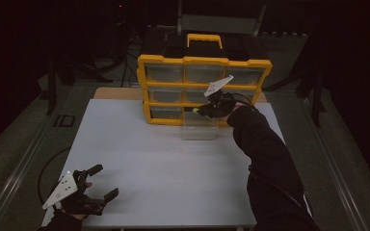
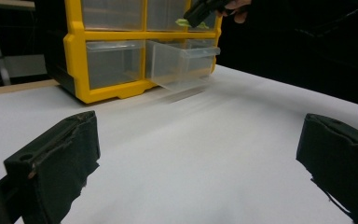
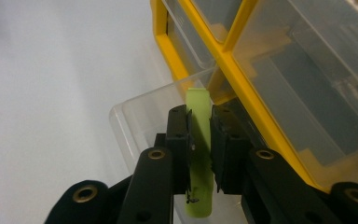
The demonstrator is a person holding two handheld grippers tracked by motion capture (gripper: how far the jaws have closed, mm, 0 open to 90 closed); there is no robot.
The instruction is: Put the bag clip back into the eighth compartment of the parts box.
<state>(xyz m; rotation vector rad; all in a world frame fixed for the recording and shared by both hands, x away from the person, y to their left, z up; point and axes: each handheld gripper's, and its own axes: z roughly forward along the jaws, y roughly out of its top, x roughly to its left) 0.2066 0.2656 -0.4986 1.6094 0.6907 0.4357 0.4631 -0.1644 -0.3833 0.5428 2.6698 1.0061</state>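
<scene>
A yellow organiser (image 1: 204, 89) with clear drawers stands at the back of the white table (image 1: 139, 159). Its bottom middle drawer (image 1: 200, 127) is pulled out toward me. My right gripper (image 1: 197, 110) hovers just over that open drawer (image 3: 135, 121), shut on a flat light-green strip (image 3: 199, 154) that sticks out past the jaws toward the organiser frame (image 3: 242, 88). The left gripper view shows the green strip (image 2: 182, 22) above the open drawer (image 2: 179, 63). My left gripper (image 1: 107, 182) rests near the table's front left corner, its black pads (image 2: 58, 163) wide apart with nothing between them.
A black case with a yellow handle (image 1: 204, 40) sits behind the organiser. My right sleeve (image 1: 265, 154) reaches diagonally over the table's right side. Dark floor and stands surround the table.
</scene>
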